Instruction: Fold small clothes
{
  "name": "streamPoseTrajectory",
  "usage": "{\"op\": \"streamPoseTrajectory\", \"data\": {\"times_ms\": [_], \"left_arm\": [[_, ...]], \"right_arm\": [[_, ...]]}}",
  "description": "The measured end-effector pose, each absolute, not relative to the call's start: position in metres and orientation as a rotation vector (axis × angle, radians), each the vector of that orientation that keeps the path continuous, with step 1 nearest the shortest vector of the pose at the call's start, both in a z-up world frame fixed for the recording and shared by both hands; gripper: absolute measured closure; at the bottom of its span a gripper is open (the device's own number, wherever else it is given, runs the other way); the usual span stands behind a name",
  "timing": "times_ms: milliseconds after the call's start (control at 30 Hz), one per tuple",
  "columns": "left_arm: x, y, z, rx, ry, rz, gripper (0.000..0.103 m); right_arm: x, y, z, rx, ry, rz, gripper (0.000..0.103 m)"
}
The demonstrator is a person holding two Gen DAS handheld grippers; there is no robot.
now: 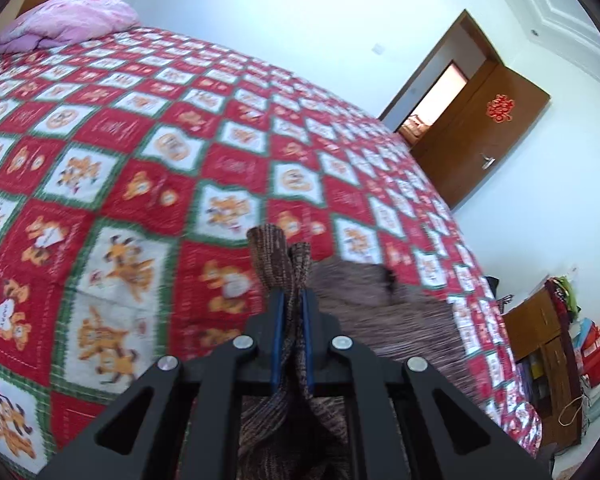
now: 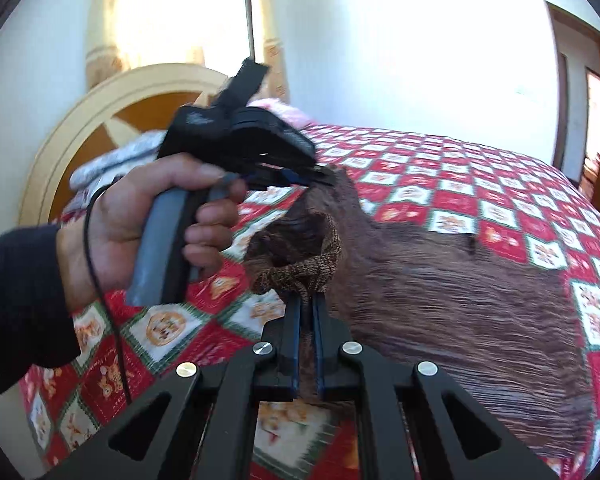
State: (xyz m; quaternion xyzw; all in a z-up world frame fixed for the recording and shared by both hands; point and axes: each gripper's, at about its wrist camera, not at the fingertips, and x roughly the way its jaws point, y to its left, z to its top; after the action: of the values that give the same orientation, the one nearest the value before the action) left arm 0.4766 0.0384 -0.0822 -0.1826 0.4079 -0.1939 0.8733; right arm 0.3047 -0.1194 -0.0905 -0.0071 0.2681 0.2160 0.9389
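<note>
A small brown knitted garment (image 2: pixel 452 304) hangs between both grippers above the bed, its body spreading to the right and touching the quilt. My left gripper (image 1: pixel 291 300) is shut on the garment's ribbed edge (image 1: pixel 278 260), which sticks up between the fingers. In the right wrist view the left gripper (image 2: pixel 312 174) is held by a hand and pinches the garment's upper corner. My right gripper (image 2: pixel 307 304) is shut on a bunched ribbed edge (image 2: pixel 300 276) of the same garment. The garment also shows in the left wrist view (image 1: pixel 392 320).
The bed carries a red, white and green checked quilt (image 1: pixel 140 152) with cartoon prints. A pink pillow (image 1: pixel 72 20) lies at its head, near a round wooden headboard (image 2: pixel 112 120). A brown door (image 1: pixel 480 128) stands open. A wooden cabinet (image 1: pixel 540 344) with clutter stands past the bed's right edge.
</note>
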Motion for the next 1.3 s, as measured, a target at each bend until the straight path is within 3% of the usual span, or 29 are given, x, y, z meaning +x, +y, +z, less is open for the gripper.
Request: {"op": "streamPoseTrajectory", "data": {"times_ms": [733,1300], "left_arm": [[0.483,-0.111,-0.049,-0.370,0.849,-0.605,0.094],[0.493,-0.211,-0.083,-0.293,0.956,-0.665,0.094]], "right_arm": [[0.282,-0.273,-0.091,0.242,0.610,0.283,0.099],[0.275,-0.350,-0.137,0.404,0.761,0.192,0.101]]}}
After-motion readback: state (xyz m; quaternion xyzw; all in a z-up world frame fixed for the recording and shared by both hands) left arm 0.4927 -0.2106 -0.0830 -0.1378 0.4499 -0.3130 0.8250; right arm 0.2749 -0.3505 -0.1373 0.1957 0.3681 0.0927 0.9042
